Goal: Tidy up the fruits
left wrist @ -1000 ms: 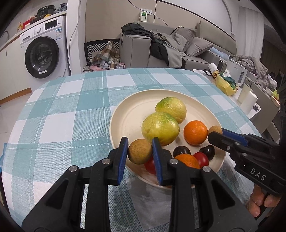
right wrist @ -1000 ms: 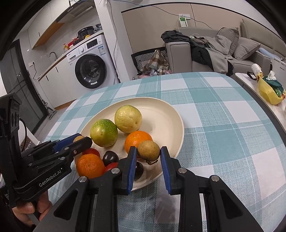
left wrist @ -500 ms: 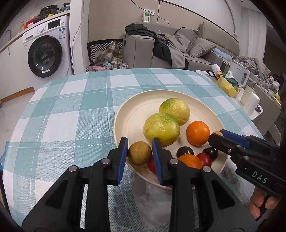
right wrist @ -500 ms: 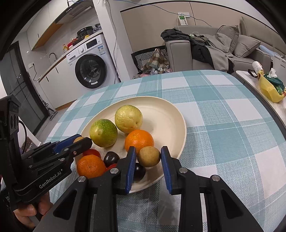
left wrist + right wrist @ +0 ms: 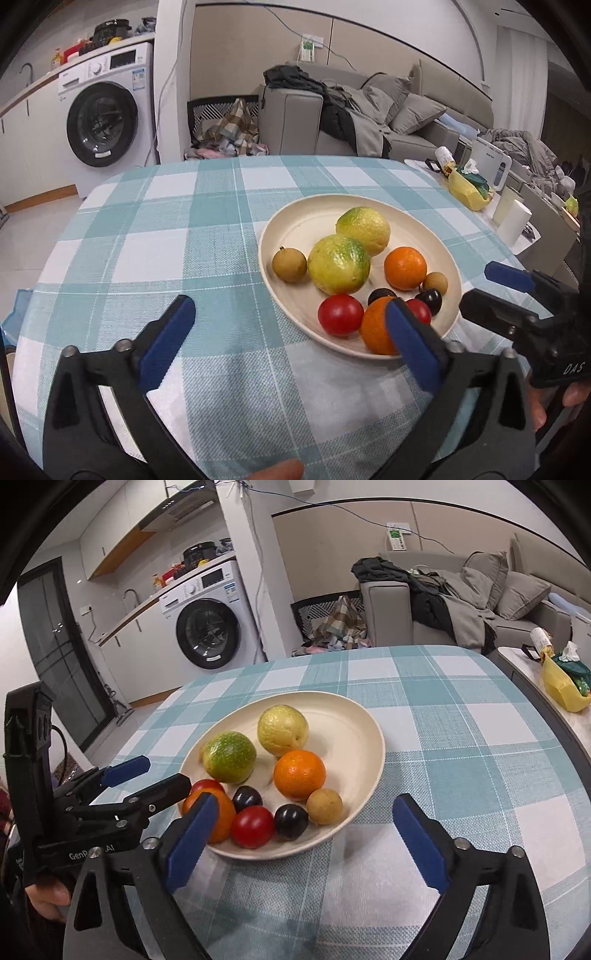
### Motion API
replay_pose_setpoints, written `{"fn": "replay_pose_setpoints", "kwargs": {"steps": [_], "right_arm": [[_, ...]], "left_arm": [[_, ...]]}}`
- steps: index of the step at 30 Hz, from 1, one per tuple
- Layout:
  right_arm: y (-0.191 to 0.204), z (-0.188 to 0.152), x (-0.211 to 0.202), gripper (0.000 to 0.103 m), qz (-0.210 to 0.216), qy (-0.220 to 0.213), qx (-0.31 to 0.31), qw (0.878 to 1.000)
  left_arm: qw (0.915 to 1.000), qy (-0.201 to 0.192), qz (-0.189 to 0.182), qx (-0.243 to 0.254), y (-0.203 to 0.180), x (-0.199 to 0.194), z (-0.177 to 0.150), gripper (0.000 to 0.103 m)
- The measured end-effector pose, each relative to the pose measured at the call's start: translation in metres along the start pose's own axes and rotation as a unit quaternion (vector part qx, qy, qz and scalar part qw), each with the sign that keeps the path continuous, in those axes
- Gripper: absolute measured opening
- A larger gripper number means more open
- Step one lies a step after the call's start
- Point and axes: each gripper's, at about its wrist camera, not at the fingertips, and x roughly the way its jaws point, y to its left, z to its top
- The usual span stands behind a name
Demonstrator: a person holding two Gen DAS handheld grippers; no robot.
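Observation:
A cream plate [image 5: 295, 225] [image 5: 354, 716] on the checked tablecloth holds two green-yellow citrus fruits [image 5: 339, 265], two oranges [image 5: 405, 267], red tomatoes [image 5: 340, 314], dark plums [image 5: 291, 821] and two small brown fruits: one [image 5: 289, 264] at the plate's left side, one [image 5: 324, 806] at its near right. My left gripper [image 5: 288, 334] is open and empty, near the plate's front-left rim. My right gripper [image 5: 308, 825] is open and empty, in front of the plate.
The table's round edge drops off at the left and far side. A washing machine [image 5: 107, 122], a grey sofa [image 5: 369, 110] and a side table with a yellow bag [image 5: 565, 686] stand beyond it.
Both grippers opened and let go of their small brown fruits, which now lie on the plate. Both grippers have pulled back from the plate.

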Motion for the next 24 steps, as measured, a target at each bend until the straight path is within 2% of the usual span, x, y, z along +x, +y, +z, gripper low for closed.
{"fn": "replay_pose_setpoints", "kwargs": {"steps": [3,18,24], "right_arm": [[0.000,-0.003,-0.007,0.103,0.020,0.000,-0.006,1.000],[0.008,-0.018,-0.050,0.103,0.033,-0.045,-0.068,0.996],[0.010,-0.025,-0.062,0.103,0.037,-0.068,-0.086,0.993]], "left_arm": [[0.9997,-0.019,0.005,0.011,-0.004,-0.014,-0.004,0.102],[0.9984,-0.054,0.004,0.016,-0.030,-0.070,-0.032,0.102],[0.9982,-0.058,0.008,0.014,-0.032,-0.078,-0.040,0.102]]}}
